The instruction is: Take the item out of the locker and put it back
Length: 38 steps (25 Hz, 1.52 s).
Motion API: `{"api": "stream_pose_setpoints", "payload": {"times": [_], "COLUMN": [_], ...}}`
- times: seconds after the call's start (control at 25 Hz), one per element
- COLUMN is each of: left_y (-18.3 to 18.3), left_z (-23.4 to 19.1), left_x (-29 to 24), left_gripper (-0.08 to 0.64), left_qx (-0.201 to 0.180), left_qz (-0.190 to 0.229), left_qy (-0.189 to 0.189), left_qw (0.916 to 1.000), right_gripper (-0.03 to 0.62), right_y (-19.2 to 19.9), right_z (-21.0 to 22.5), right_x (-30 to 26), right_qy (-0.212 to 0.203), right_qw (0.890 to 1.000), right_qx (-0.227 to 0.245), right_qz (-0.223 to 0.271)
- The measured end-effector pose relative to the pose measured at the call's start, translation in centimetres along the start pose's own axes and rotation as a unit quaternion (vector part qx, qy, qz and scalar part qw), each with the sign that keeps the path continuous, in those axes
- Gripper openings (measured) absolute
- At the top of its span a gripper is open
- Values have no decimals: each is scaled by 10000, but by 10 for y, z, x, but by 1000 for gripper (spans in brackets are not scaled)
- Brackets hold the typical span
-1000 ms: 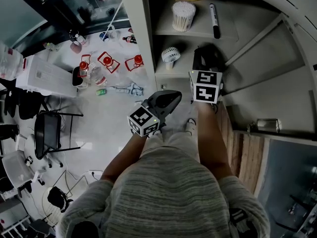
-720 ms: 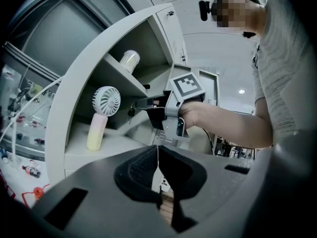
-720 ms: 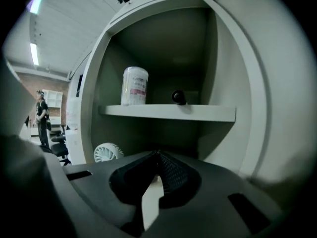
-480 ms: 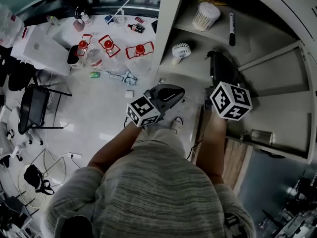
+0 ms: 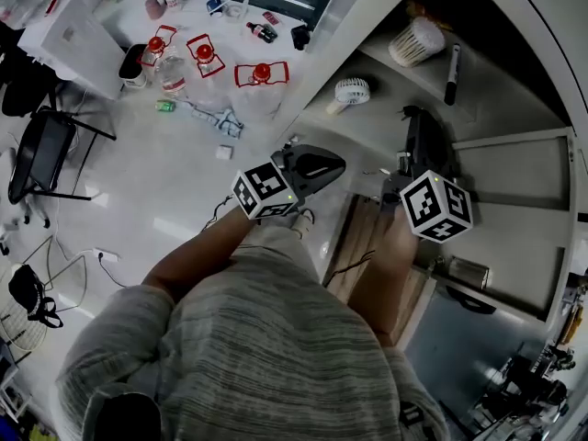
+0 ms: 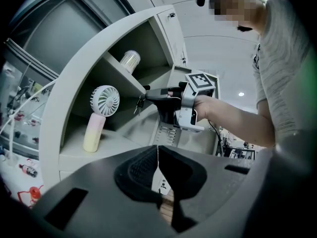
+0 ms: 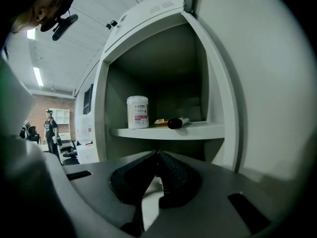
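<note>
The open locker [image 5: 386,108] has two shelves. A white tub of cotton swabs [image 5: 415,41] [image 7: 137,112] and a black marker [image 5: 451,61] [image 7: 178,122] stand on the upper shelf, with a small yellow packet [image 7: 161,122] behind the marker. A small white fan [image 5: 350,93] [image 6: 101,114] stands on the lower shelf. My right gripper [image 5: 415,122] [image 7: 157,152] is shut and empty, pointing at the locker's opening below the upper shelf. My left gripper [image 5: 338,162] [image 6: 158,148] is also shut and empty, hanging in front of the locker, left of the right gripper [image 6: 173,103].
The locker door [image 7: 257,83] stands open on the right. Small keys [image 6: 140,103] dangle by the right gripper's tip. On the floor to the left lie red-capped bottles [image 5: 205,55], a white box [image 5: 78,44] and a black chair [image 5: 41,154]. A wooden board [image 5: 367,246] is below.
The head view has swung, so the locker now sits at the upper right. The right gripper has shifted right and lower in view. Both grippers stay shut.
</note>
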State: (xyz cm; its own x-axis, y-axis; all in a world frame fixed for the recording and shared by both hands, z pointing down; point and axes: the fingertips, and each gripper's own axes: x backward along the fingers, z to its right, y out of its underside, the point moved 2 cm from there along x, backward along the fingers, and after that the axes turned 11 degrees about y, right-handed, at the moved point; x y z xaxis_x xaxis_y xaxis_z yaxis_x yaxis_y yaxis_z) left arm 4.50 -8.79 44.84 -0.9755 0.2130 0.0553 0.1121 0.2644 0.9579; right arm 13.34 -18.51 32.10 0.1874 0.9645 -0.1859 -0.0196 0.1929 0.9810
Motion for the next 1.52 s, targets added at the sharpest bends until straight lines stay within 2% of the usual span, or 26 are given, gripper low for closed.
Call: {"api": "stream_pose_setpoints", "payload": {"times": [0.8, 1.16, 1.52], "left_y": [4, 3, 0], "left_z": [-11, -14, -14], "left_x": [5, 6, 4], "left_gripper": [9, 9, 9], "left_qx": [85, 100, 82], "left_qz": [32, 35, 62], "left_qy": [-90, -82, -44], "left_qw": [9999, 9999, 9999], "right_gripper": [28, 32, 32], "right_y": [74, 77, 65], "right_z": [1, 14, 12], "right_x": [-49, -55, -46], "right_qy": [127, 537, 531], "right_qw": [9955, 9943, 9960], "right_qx": [11, -21, -5], "right_qz": [-936, -923, -721]}}
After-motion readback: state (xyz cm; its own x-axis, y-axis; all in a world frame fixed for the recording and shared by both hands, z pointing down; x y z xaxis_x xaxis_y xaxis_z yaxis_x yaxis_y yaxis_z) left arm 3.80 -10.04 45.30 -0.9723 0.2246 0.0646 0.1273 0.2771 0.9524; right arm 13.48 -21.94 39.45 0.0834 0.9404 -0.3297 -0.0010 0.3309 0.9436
